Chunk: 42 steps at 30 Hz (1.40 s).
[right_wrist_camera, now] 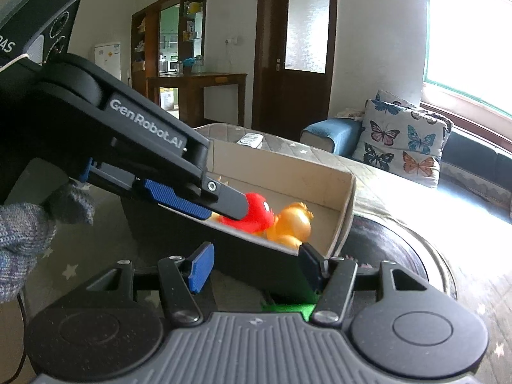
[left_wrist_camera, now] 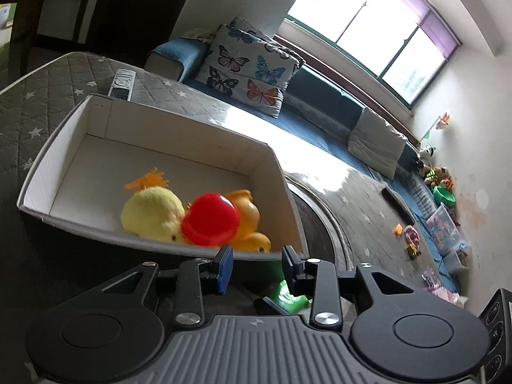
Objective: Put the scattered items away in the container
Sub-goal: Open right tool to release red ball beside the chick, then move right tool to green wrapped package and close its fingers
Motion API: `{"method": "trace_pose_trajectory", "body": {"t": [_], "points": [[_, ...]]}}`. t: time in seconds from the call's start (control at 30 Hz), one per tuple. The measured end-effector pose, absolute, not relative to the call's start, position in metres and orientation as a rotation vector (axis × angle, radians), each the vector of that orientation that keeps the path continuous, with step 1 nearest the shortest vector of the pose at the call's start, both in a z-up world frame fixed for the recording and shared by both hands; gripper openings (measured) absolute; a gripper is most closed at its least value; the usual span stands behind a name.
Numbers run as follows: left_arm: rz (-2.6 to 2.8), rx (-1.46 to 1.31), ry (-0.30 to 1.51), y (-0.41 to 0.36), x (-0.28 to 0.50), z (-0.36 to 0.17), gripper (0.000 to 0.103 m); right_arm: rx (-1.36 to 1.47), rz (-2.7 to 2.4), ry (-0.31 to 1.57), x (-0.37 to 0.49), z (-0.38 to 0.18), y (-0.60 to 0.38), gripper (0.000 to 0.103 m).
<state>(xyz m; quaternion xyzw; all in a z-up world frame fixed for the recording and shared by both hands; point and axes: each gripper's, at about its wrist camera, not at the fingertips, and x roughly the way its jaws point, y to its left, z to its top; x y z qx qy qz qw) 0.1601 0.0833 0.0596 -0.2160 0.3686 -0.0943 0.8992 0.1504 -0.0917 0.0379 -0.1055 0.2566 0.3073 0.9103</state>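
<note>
A white cardboard box (left_wrist_camera: 44, 172) stands on the quilted grey table cover. Inside lie a yellow plush toy (left_wrist_camera: 150, 214), a red round toy (left_wrist_camera: 211, 220) and orange rubber ducks (left_wrist_camera: 249, 220). My left gripper (left_wrist_camera: 257, 265) is open and empty just in front of the box's near wall. In the right wrist view the box (right_wrist_camera: 345, 208) shows the red toy (right_wrist_camera: 259, 216) and the orange ducks (right_wrist_camera: 292, 224). My right gripper (right_wrist_camera: 256, 265) is open and empty at the box's near corner. The left gripper's fingers (right_wrist_camera: 179, 198) reach over the box rim.
A remote control (left_wrist_camera: 123, 84) lies beyond the box. A green object (left_wrist_camera: 288, 297) sits under the gripper, close to the box. Small toys (left_wrist_camera: 409, 240) lie scattered far right near a clear bin (left_wrist_camera: 448, 233). A sofa with a butterfly cushion (left_wrist_camera: 249, 70) runs behind.
</note>
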Motion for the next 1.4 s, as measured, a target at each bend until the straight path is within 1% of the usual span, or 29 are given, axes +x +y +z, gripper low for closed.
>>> {"method": "trace_pose_trajectory", "body": {"t": [0.3, 0.5, 0.67, 0.8, 0.87, 0.9, 1.17, 1.4], "points": [[-0.241, -0.442, 0.828, 0.060, 0.147, 0.038, 0.036, -0.221, 0.593, 0.592, 0.141, 0.015, -0.112, 0.066], [-0.244, -0.463, 0.883, 0.051, 0.151, 0.017, 0.036, -0.198, 0.555, 0.624, 0.155, 0.003, -0.122, 0.072], [-0.240, -0.491, 0.894, 0.050, 0.161, 0.010, 0.036, -0.173, 0.543, 0.652, 0.171, -0.007, -0.126, 0.073], [-0.234, -0.501, 0.908, 0.049, 0.167, 0.005, 0.036, -0.158, 0.552, 0.668, 0.177, -0.015, -0.129, 0.070], [-0.235, -0.510, 0.915, 0.049, 0.170, 0.002, 0.036, -0.156, 0.557, 0.670, 0.178, -0.018, -0.130, 0.068], [-0.235, -0.515, 0.918, 0.049, 0.170, 0.001, 0.036, -0.155, 0.560, 0.669, 0.178, -0.019, -0.130, 0.064], [-0.239, -0.549, 0.922, 0.052, 0.172, -0.006, 0.035, -0.152, 0.570, 0.657, 0.174, -0.019, -0.131, 0.061], [-0.277, -0.553, 0.899, 0.058, 0.157, 0.000, 0.032, -0.167, 0.587, 0.638, 0.155, -0.008, -0.128, 0.060]]}}
